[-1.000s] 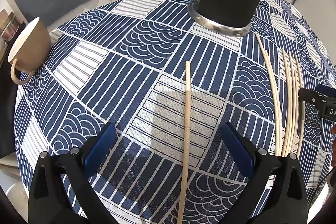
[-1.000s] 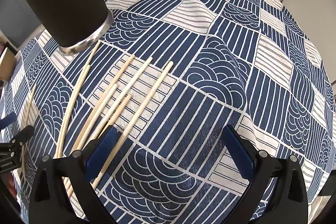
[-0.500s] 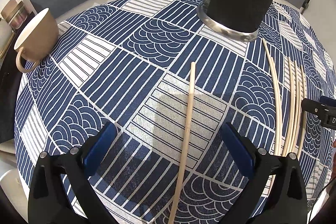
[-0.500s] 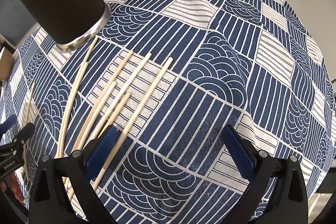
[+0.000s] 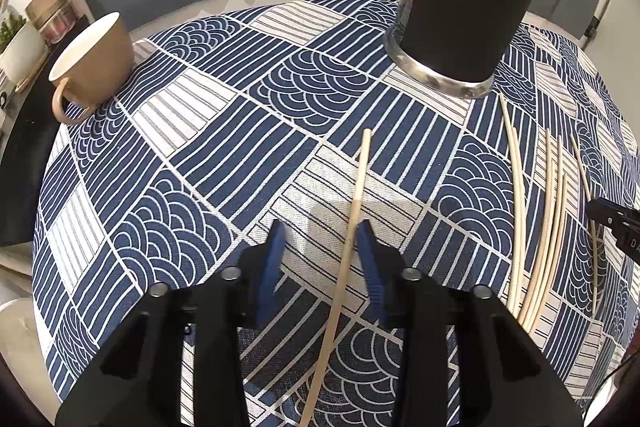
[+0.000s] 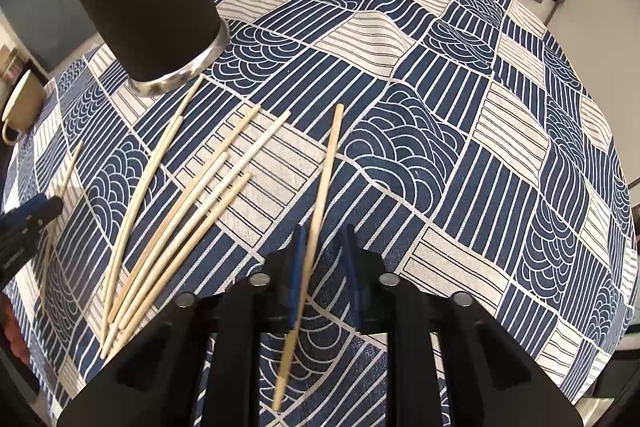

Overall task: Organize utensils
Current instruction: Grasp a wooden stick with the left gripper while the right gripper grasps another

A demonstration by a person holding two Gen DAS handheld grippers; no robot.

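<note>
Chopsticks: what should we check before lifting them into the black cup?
1. Left gripper around left chopstick: ok; its jaws have just been closing.
2. Left grip tight: not ok; one pad stands apart from the stick.
3. Right gripper around right chopstick: ok; its jaws have just been closing.
4. Right grip tight: not ok; a gap shows beside the stick.
5. Black cup upright: ok.
6. Room inside cup: cannot tell.

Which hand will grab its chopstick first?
Probably right. Both jaws have just been closing; the right hand-held gripper has less gap left around its chopstick than the left hand-held gripper has around the lone chopstick.
</note>
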